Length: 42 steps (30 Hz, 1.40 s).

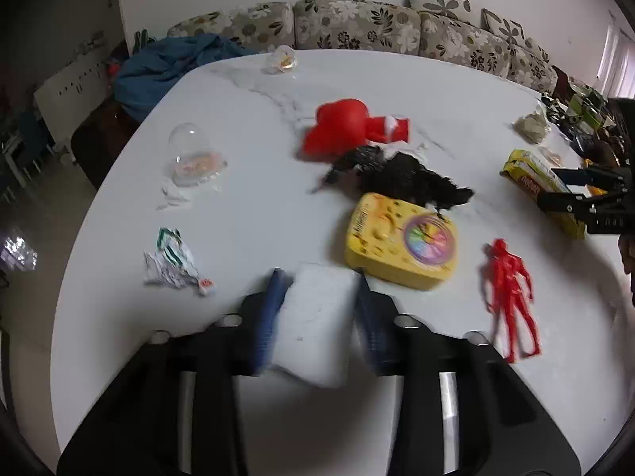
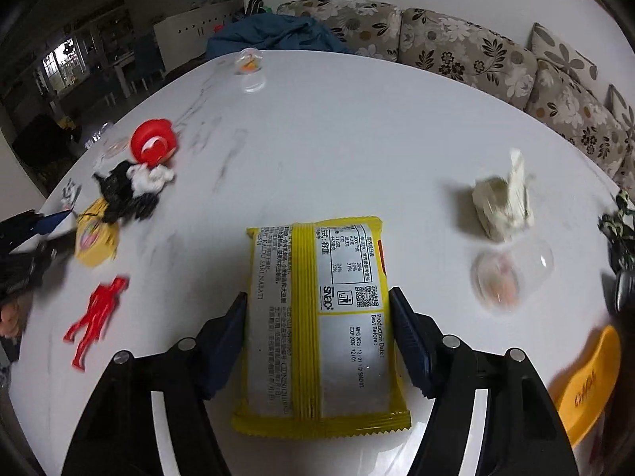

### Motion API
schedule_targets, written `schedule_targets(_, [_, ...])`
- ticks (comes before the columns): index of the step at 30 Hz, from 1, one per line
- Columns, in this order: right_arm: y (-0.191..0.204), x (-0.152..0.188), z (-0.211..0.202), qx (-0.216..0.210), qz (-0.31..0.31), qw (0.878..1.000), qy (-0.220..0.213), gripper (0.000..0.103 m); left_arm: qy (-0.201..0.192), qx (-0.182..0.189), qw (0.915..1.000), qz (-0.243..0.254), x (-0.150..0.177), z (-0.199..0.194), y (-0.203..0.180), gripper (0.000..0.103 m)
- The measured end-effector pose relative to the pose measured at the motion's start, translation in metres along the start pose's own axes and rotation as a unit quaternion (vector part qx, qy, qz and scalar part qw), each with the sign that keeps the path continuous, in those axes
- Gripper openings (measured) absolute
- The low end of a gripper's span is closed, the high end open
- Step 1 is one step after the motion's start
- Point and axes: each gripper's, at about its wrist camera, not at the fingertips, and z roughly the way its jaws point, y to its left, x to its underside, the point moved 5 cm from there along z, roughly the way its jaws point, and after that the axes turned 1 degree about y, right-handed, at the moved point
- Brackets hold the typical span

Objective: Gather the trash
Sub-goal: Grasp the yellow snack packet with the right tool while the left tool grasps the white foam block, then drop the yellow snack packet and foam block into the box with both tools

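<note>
My left gripper is shut on a white foam block, held above the white marble table. My right gripper is shut on a yellow and silver snack packet over the table. That gripper and packet also show at the right edge of the left wrist view. Loose trash lies around: a crumpled wrapper, a clear plastic dome, torn white paper, a crumpled tissue wad and a clear capsule.
On the table lie a red boxing-glove toy, a black furry item, a yellow toy box, a red plastic figure and a small clear capsule. A floral sofa stands behind. An orange object is at right.
</note>
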Motion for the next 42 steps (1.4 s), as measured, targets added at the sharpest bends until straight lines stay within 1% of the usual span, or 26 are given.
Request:
schedule_targets(2, [0.002, 0.009, -0.008, -0.009, 0.005, 1.0, -0.001, 0.067, 0.006, 0.015, 0.9997, -0.019, 0.013, -0.011, -0.003, 0.03])
schedule_targets(4, [0.008, 0.02, -0.02, -0.014, 0.006, 1.0, -0.006, 0.067, 0.0, 0.029, 0.9989, -0.036, 0.026, -0.027, -0.005, 0.029])
schedule_targets(6, [0.018, 0.033, -0.04, -0.028, 0.006, 0.999, -0.016, 0.067, -0.022, 0.032, 0.9985, -0.039, 0.04, -0.054, -0.01, 0.029])
schedule_targets(7, [0.024, 0.041, -0.054, -0.036, 0.007, 0.999, -0.025, 0.067, -0.039, 0.031, 0.9981, -0.036, 0.049, -0.077, -0.017, 0.029])
schedule_targets(10, [0.05, 0.065, -0.101, -0.063, -0.004, 0.997, -0.05, 0.067, -0.093, 0.048, 0.9945, 0.002, 0.078, -0.145, -0.051, 0.03])
schedule_targets(12, [0.075, 0.095, -0.142, -0.086, -0.022, 0.994, -0.069, 0.067, -0.114, 0.059, 0.9912, 0.033, 0.098, -0.178, -0.071, 0.03])
schedule_targets(14, [0.096, 0.121, -0.167, -0.101, -0.037, 0.991, -0.075, 0.067, -0.126, 0.069, 0.9875, 0.066, 0.128, -0.208, -0.096, 0.031])
schedule_targets(15, [0.111, 0.146, -0.186, -0.114, -0.045, 0.989, -0.078, 0.067, -0.126, 0.073, 0.9868, 0.072, 0.138, -0.214, -0.101, 0.031])
schedule_targets(16, [0.119, 0.16, -0.194, -0.122, -0.048, 0.988, -0.077, 0.067, -0.123, 0.078, 0.9862, 0.08, 0.156, -0.222, -0.11, 0.031])
schedule_targets(17, [0.132, 0.184, -0.206, -0.139, -0.049, 0.986, -0.072, 0.067, -0.117, 0.081, 0.9859, 0.088, 0.172, -0.226, -0.118, 0.031])
schedule_targets(18, [0.14, 0.2, -0.213, -0.148, -0.047, 0.986, -0.068, 0.067, -0.112, 0.082, 0.9858, 0.094, 0.183, -0.227, -0.123, 0.032])
schedule_targets(21, [0.164, 0.255, -0.227, -0.169, -0.047, 0.983, -0.05, 0.068, -0.082, 0.086, 0.986, 0.117, 0.231, -0.222, -0.141, 0.032])
schedule_targets(22, [0.173, 0.276, -0.228, -0.176, -0.044, 0.983, -0.04, 0.068, -0.067, 0.084, 0.9865, 0.123, 0.249, -0.216, -0.147, 0.033])
schedule_targets(23, [0.178, 0.287, -0.227, -0.18, -0.042, 0.982, -0.033, 0.068, -0.054, 0.087, 0.9868, 0.125, 0.26, -0.21, -0.151, 0.033])
schedule_targets(26, [0.191, 0.332, -0.205, -0.193, -0.021, 0.981, 0.007, 0.068, 0.007, 0.097, 0.9866, 0.131, 0.302, -0.173, -0.163, 0.034])
schedule_targets(27, [0.192, 0.346, -0.19, -0.192, -0.009, 0.981, 0.023, 0.068, 0.021, 0.099, 0.9857, 0.134, 0.31, -0.163, -0.165, 0.041])
schedule_targets(29, [0.194, 0.371, -0.151, -0.173, 0.001, 0.983, 0.058, 0.071, 0.057, 0.094, 0.9833, 0.145, 0.331, -0.134, -0.169, 0.068])
schedule_targets(30, [0.195, 0.379, -0.137, -0.171, 0.004, 0.983, 0.07, 0.077, 0.072, 0.091, 0.9818, 0.15, 0.341, -0.117, -0.171, 0.087])
schedule_targets(31, [0.195, 0.388, -0.121, -0.168, 0.012, 0.982, 0.085, 0.078, 0.082, 0.089, 0.9812, 0.151, 0.347, -0.105, -0.17, 0.088])
schedule_targets(33, [0.194, 0.397, -0.11, -0.169, 0.023, 0.98, 0.098, 0.078, 0.112, 0.087, 0.9785, 0.15, 0.357, -0.088, -0.168, 0.088])
schedule_targets(34, [0.194, 0.395, -0.115, -0.175, 0.026, 0.98, 0.091, 0.078, 0.122, 0.085, 0.9784, 0.143, 0.359, -0.084, -0.165, 0.088])
schedule_targets(36, [0.195, 0.383, -0.138, -0.183, 0.017, 0.981, 0.065, 0.077, 0.119, 0.086, 0.98, 0.135, 0.357, -0.087, -0.16, 0.088])
schedule_targets(38, [0.194, 0.358, -0.166, -0.194, 0.005, 0.981, 0.032, 0.078, 0.097, 0.089, 0.983, 0.128, 0.345, -0.104, -0.151, 0.088])
schedule_targets(40, [0.192, 0.317, -0.197, -0.2, -0.015, 0.979, -0.019, 0.088, 0.063, 0.094, 0.9861, 0.122, 0.326, -0.129, -0.14, 0.088])
schedule_targets(41, [0.19, 0.287, -0.21, -0.189, -0.032, 0.98, -0.05, 0.09, 0.044, 0.098, 0.9872, 0.118, 0.314, -0.142, -0.134, 0.088])
schedule_targets(42, [0.188, 0.264, -0.213, -0.17, -0.045, 0.982, -0.065, 0.092, 0.03, 0.098, 0.9881, 0.115, 0.302, -0.15, -0.128, 0.088])
